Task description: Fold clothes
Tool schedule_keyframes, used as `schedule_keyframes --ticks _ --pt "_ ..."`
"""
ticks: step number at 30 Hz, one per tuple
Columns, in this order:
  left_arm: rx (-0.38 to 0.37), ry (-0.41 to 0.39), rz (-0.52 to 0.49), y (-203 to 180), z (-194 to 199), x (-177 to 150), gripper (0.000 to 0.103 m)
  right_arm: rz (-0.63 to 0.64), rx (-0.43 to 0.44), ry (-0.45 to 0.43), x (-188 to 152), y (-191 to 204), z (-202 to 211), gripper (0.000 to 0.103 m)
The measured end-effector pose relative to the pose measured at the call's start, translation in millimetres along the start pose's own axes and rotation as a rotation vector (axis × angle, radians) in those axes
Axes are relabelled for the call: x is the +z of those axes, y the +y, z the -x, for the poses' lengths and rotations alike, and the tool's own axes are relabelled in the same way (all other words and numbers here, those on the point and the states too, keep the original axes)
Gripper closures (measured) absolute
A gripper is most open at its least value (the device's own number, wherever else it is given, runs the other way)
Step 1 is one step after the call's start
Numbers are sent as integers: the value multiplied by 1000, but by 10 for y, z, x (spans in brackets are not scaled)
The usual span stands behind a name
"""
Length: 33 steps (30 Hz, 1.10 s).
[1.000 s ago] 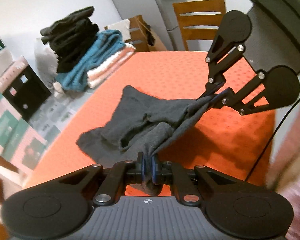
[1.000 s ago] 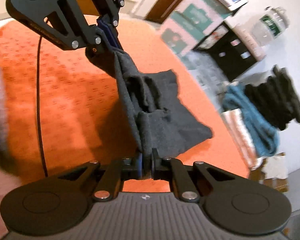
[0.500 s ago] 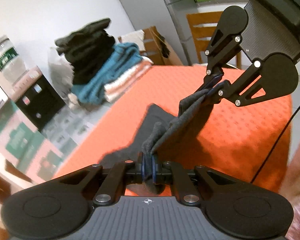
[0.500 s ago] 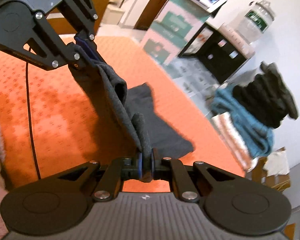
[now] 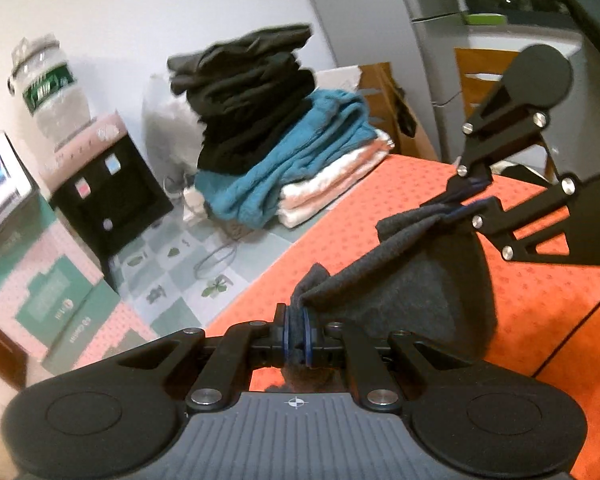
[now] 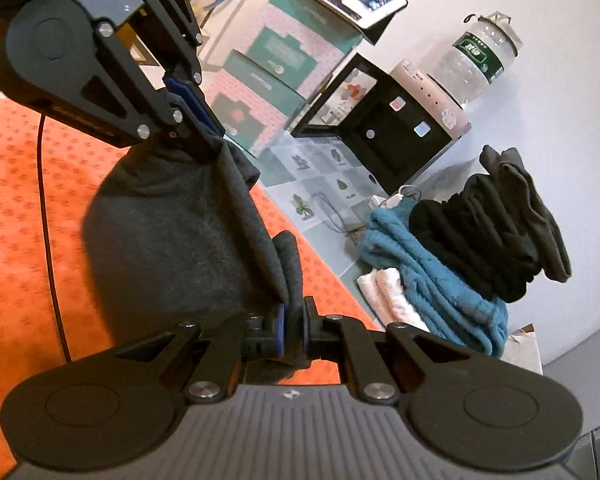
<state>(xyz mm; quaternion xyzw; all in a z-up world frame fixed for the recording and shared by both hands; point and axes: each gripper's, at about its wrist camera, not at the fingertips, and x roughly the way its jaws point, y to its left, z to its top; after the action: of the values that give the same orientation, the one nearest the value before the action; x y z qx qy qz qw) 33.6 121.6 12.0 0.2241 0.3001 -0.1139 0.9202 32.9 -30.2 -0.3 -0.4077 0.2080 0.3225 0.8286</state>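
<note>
A dark grey garment (image 5: 412, 280) hangs stretched between my two grippers above the orange tablecloth (image 5: 540, 300). My left gripper (image 5: 296, 332) is shut on one end of it. My right gripper (image 6: 294, 330) is shut on the other end; it also shows in the left wrist view (image 5: 466, 198). The left gripper shows in the right wrist view (image 6: 198, 120). The garment (image 6: 172, 236) droops in folds between them; whether its lower part touches the cloth I cannot tell.
A stack of folded clothes, black (image 5: 252, 92) on teal (image 5: 300, 168) on white-pink (image 5: 336, 184), sits beyond the table's far edge. Behind are a black box (image 5: 104, 196), a water bottle (image 5: 52, 92), green-pink cartons (image 5: 40, 300) and a wooden chair (image 5: 484, 76). A black cable (image 6: 48, 216) crosses the cloth.
Both grippers have lifted the grey garment off the tablecloth and drawn it up between them. The views have swung toward the clothes stack and boxes.
</note>
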Motion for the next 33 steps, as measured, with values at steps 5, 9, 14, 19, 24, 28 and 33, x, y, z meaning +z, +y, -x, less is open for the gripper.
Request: schedule_keyframes --ticks 5,9,14,19,24,28,33 --pt "-32 52 62 192 -441 -38 93 -16 30 23 37 -95 -466 93" --pt "-48 120 136 321 -803 -120 91 -26 63 51 36 -106 -824 93" --pt "-18 121 266 515 -986 -136 86 -65 67 78 24 -128 -1105 86" --pt "-29 99 397 707 -783 -141 83 -133 45 90 -4 -207 -1133 71" --pt "-67 107 434 580 -447 -240 77 -266 36 67 -95 -366 -808 71" --pt "-106 144 426 271 -315 -375 76 -403 112 55 -181 -382 -585 73" --pt "-116 181 403 -65 -340 -505 76 -422 197 73 -217 -63 -522 77"
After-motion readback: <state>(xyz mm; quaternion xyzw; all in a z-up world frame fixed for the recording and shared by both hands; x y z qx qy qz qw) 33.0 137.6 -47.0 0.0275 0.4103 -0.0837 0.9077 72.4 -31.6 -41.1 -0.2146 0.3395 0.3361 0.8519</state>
